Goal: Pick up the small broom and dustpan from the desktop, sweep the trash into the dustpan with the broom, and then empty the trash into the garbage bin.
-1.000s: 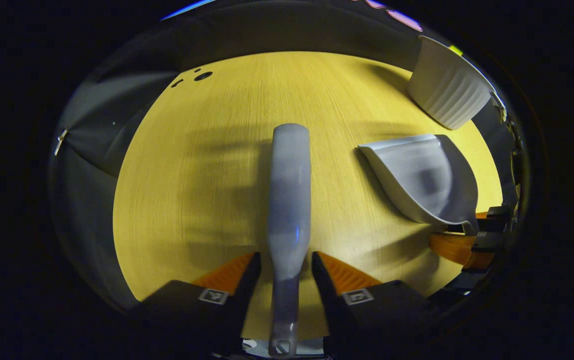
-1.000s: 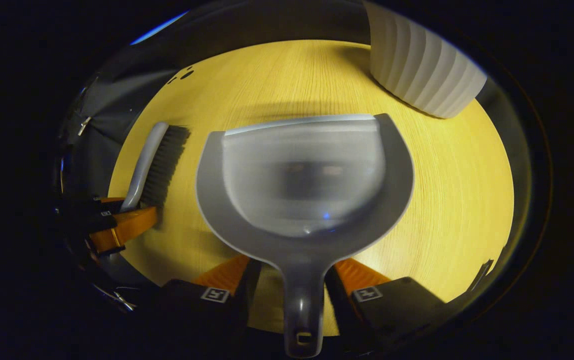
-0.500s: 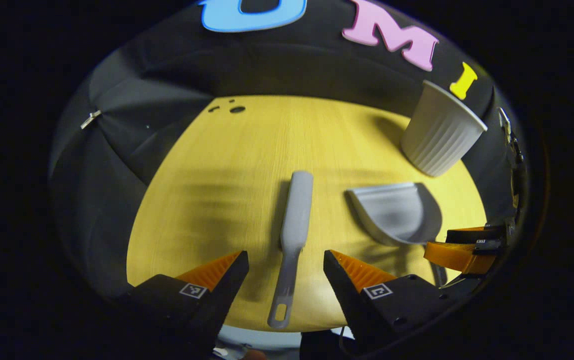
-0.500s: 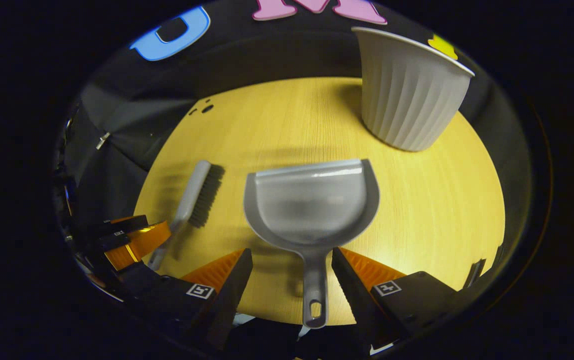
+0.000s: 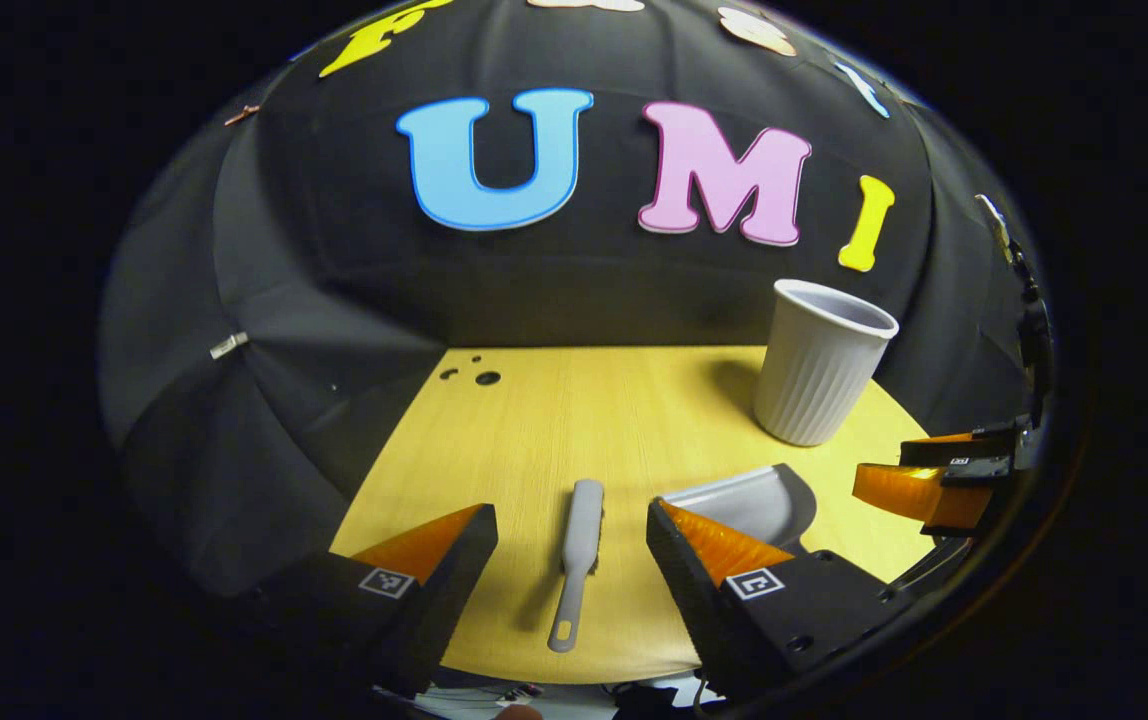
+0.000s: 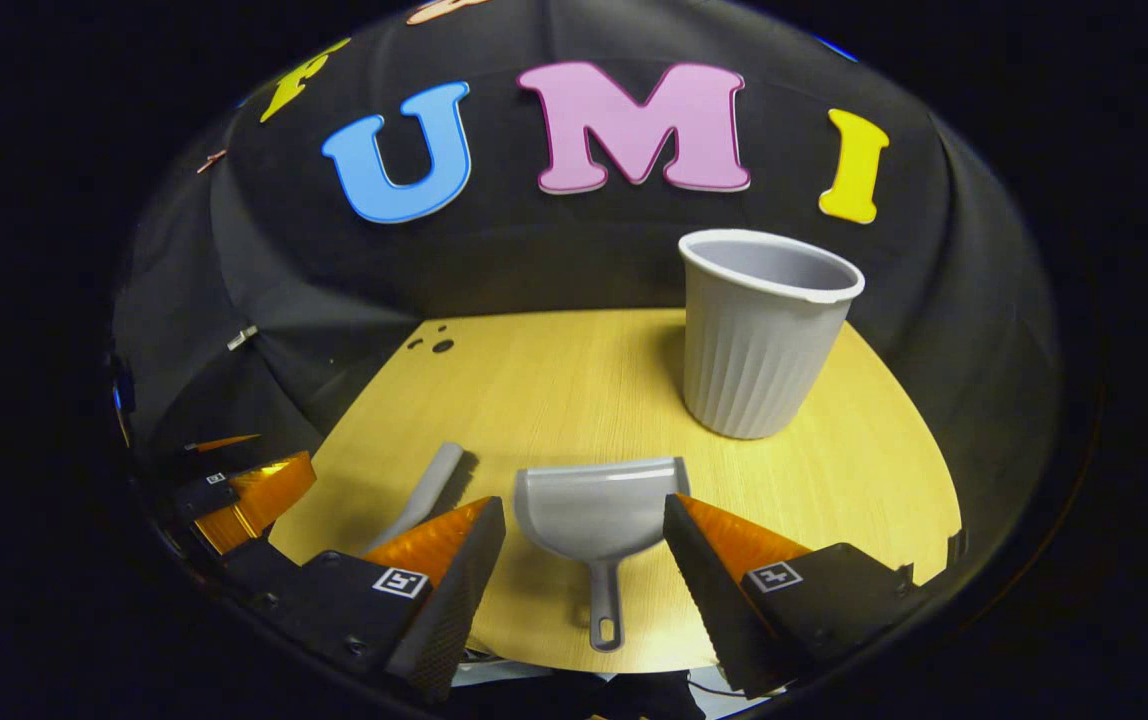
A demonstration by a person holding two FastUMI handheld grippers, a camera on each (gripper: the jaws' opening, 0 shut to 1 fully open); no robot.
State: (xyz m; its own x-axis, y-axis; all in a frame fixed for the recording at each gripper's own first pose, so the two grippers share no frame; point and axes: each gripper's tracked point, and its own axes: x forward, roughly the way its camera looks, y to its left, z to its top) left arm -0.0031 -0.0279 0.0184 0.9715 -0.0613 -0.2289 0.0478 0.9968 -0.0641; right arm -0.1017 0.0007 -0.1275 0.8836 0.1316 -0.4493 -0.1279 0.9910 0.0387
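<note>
A small grey broom (image 5: pixel 577 550) lies on the yellow desktop (image 5: pixel 574 420), handle toward me, bristles down. My left gripper (image 5: pixel 572 545) hovers open above and behind it, fingers spread wide to either side, touching nothing. The grey dustpan (image 6: pixel 599 505) rests flat on the desktop with its handle pointing at me. My right gripper (image 6: pixel 584 540) is open behind it, holding nothing. The broom (image 6: pixel 429 490) also lies left of the dustpan in the right gripper view. A grey ribbed garbage bin (image 6: pixel 764 330) stands upright at the back right. In the left gripper view the dustpan (image 5: pixel 749 500) lies partly behind my right finger.
The other gripper's orange fingers (image 5: pixel 924 480) sit at the right edge of the left gripper view, and at the left edge (image 6: pixel 249 490) of the right gripper view. Small dark holes (image 5: pixel 479 378) mark the desktop's far left corner. Black cloth walls close the booth behind.
Both grippers let go: broom and dustpan now lie on the desktop. Both grippers opened, pulled back and tilted up, so tools look smaller and the bin's rim shows.
</note>
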